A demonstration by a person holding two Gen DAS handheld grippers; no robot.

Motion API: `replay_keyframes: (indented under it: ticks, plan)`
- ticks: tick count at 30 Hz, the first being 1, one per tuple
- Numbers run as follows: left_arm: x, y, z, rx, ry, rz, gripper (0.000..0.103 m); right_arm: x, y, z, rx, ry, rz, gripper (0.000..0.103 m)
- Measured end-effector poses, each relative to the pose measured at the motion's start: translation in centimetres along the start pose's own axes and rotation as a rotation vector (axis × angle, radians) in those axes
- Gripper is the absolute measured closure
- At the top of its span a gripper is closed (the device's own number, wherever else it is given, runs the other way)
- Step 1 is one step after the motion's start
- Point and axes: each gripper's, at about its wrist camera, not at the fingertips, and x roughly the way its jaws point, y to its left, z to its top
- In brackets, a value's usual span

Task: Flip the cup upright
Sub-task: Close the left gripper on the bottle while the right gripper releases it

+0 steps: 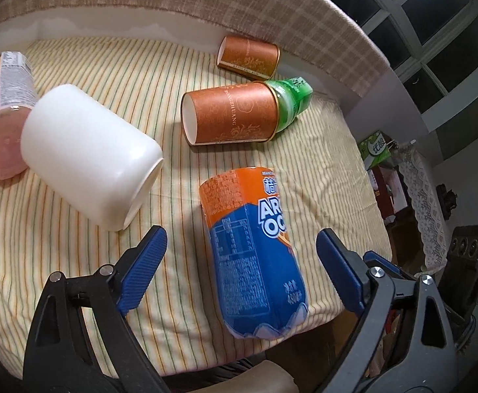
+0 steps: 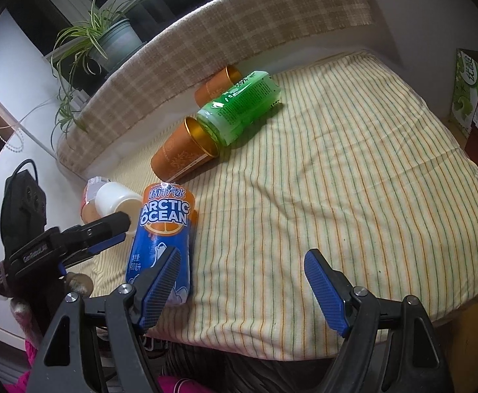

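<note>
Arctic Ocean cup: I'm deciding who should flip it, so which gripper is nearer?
Left. The left gripper straddles the Arctic Ocean cup, fingers open. The right gripper sits beside it, over bare cloth.

A striped cloth (image 2: 337, 180) is spread over the table; a potted plant (image 2: 107, 37) is seen far left, boxes (image 2: 474, 104) far right.

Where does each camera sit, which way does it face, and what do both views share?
Left wrist: on the left tongs, looking forward across the striped cloth; open jaws straddle the blue-orange cup.
Right wrist: on the right tongs, open over the cloth; the left tongs show at the left edge.
Shared: that cup, white cup, orange cups, green cup.
</note>
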Motion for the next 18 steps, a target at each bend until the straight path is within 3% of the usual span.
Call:
replay_keyframes:
  ticks: [7, 18]
  plan:
    - [1.5, 0.6, 0.6, -0.021, 0.041, 0.006, 0.017, 0.3, -0.4, 0.0, 0.008, 0.007, -0.001, 0.023]
    - [3.2, 1.0, 1.3, -0.044, 0.078, -0.006, 0.017, 0.5, -0.9, 0.1, 0.018, 0.017, 0.001, 0.023]
